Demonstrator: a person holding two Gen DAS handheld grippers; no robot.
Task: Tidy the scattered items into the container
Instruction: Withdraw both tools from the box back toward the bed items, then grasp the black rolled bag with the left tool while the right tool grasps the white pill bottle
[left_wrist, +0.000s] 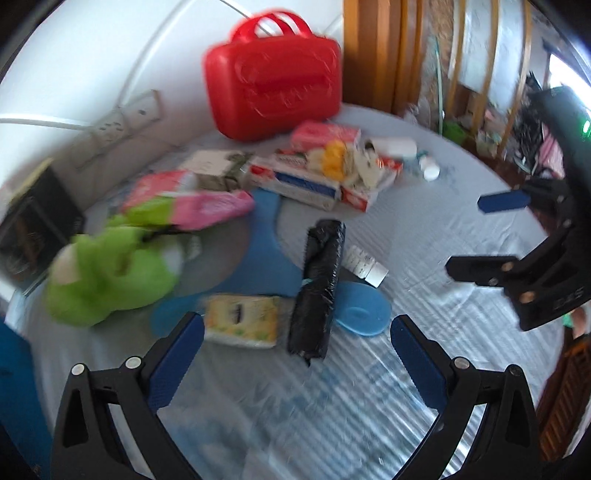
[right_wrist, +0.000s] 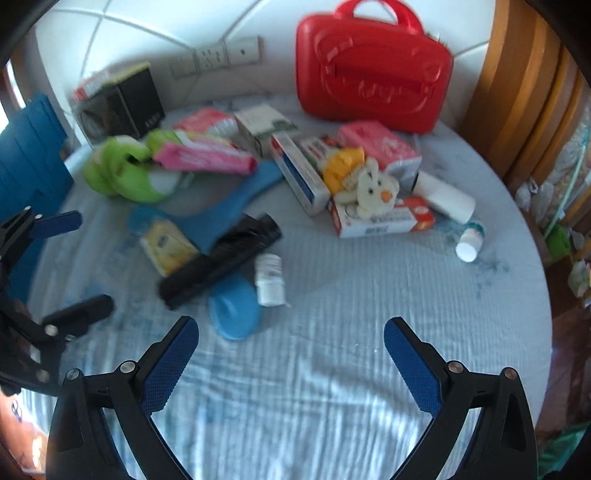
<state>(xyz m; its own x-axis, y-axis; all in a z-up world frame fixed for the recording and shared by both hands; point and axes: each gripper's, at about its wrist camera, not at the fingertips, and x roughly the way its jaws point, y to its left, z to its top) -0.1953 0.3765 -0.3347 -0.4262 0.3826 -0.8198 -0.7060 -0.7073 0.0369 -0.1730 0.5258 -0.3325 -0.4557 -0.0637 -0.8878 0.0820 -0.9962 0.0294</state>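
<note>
Nothing looks tidied yet: the red case (right_wrist: 373, 74) stands upright and closed against the white wall at the top of both views, and every loose item lies on the round bench (right_wrist: 406, 295) in front of it.

The left gripper (left_wrist: 297, 332) is spread wide and grasps nothing, hovering low at the bottom of its frame just short of a yellow tissue pack (left_wrist: 242, 321) and a black roll (left_wrist: 319, 288) that lies across a blue shoehorn (left_wrist: 266, 240). The right gripper (right_wrist: 291, 332) is likewise released and empty, near the blue shoehorn's rounded end and a small white bottle (right_wrist: 269, 278).

Further back, centre of the right wrist view, sits a heap: a plush duck (right_wrist: 373, 188) on flat boxes (right_wrist: 301, 173), a pink packet (right_wrist: 376, 146), and a white tube (right_wrist: 445, 197). A second small bottle (right_wrist: 468, 243) lies apart at the right. At the left are a green plush toy (right_wrist: 122, 173) and pink wrappers (right_wrist: 205, 157).

By my judgement the case still needs opening, then everything remains to be packed
</note>
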